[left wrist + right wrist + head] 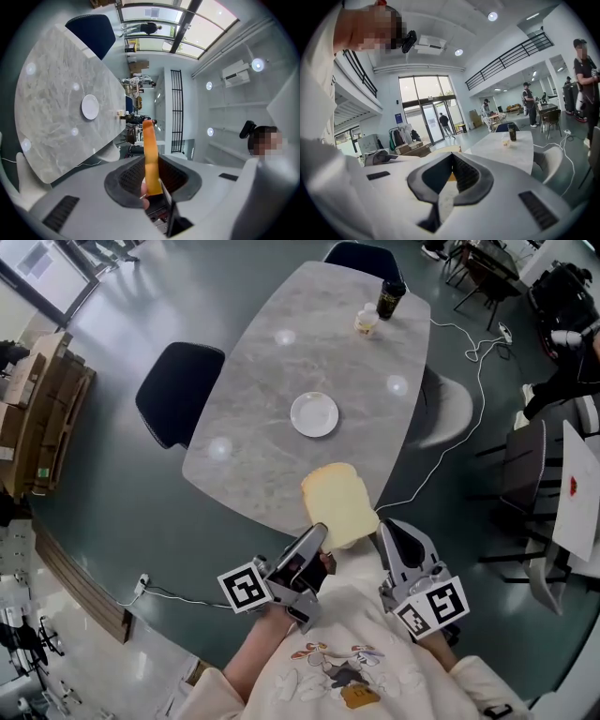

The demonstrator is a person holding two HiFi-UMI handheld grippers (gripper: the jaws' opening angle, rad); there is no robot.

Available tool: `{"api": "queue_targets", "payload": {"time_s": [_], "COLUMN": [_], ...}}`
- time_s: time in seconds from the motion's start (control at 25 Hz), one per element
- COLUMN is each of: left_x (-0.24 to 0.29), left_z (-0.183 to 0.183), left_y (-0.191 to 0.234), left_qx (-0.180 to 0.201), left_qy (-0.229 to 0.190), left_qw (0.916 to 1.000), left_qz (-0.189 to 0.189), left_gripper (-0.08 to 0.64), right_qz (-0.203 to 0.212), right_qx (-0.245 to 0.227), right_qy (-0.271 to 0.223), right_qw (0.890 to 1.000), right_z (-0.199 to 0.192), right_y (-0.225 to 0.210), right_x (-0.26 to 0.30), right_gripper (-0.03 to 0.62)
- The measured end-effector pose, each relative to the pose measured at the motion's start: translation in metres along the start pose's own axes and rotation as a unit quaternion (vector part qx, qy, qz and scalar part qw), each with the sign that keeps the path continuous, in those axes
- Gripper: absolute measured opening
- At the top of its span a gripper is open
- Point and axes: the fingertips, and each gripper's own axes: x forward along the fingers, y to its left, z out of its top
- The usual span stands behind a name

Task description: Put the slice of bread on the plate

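Note:
A pale yellow slice of bread [339,505] hangs over the near edge of the grey marble table [281,371], with my left gripper [319,535] shut on its near end. In the left gripper view the bread [150,150] stands edge-on between the jaws of the left gripper [152,183]. The empty white plate [314,414] sits near the table's middle, beyond the bread, and shows as the plate [90,106] at upper left. My right gripper [386,532] is just right of the bread, apart from it. That right gripper [452,157] has its jaw tips together, holding nothing.
A small cup [366,321] and a dark can [390,298] stand at the table's far end. A dark chair [178,390] is at the left side, a white chair [452,409] at the right. A white cable [441,460] trails on the floor. People [529,103] stand beyond.

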Motion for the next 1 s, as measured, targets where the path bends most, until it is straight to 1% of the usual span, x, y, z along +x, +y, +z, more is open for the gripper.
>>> {"api": "queue_targets", "payload": {"time_s": [0.2,0.36,0.52,0.64,0.76,0.84,0.96,1.0], "left_x": [0.056,0.093,0.120,0.134,0.140,0.141,0.147,0.148], "left_z": [0.010,0.020,0.035,0.053,0.075,0.084,0.098,0.102], "left_y": [-0.001,0.009,0.021,0.028,0.047,0.058,0.066,0.069], "left_qx": [0.021,0.026,0.058,0.074,0.071,0.071,0.100,0.103], "left_qy": [-0.021,-0.038,-0.054,-0.071,-0.090,-0.095,-0.090,-0.090], "left_qw": [0.9995,0.9988,0.9961,0.9933,0.9912,0.9899,0.9869,0.9861], "left_qz": [0.012,0.017,0.038,0.053,0.067,0.077,0.089,0.094], "left_gripper": [0.095,0.095,0.095,0.095,0.096,0.096,0.095,0.096], "right_qz": [0.030,0.053,0.083,0.105,0.122,0.127,0.130,0.131], "right_qx": [-0.004,-0.002,0.011,0.023,0.019,0.013,0.003,0.003], "right_qy": [0.015,0.020,0.021,0.030,0.042,0.048,0.061,0.067], "right_qw": [0.999,0.998,0.996,0.994,0.992,0.991,0.990,0.989], "right_z": [0.021,0.028,0.026,0.024,0.011,0.005,0.004,0.002], "right_y": [-0.054,-0.090,-0.120,-0.135,-0.146,-0.149,-0.154,-0.156], "right_x": [0.027,0.052,0.079,0.104,0.135,0.148,0.165,0.170], "right_gripper": [0.005,0.005,0.005,0.005,0.005,0.005,0.005,0.005]}}
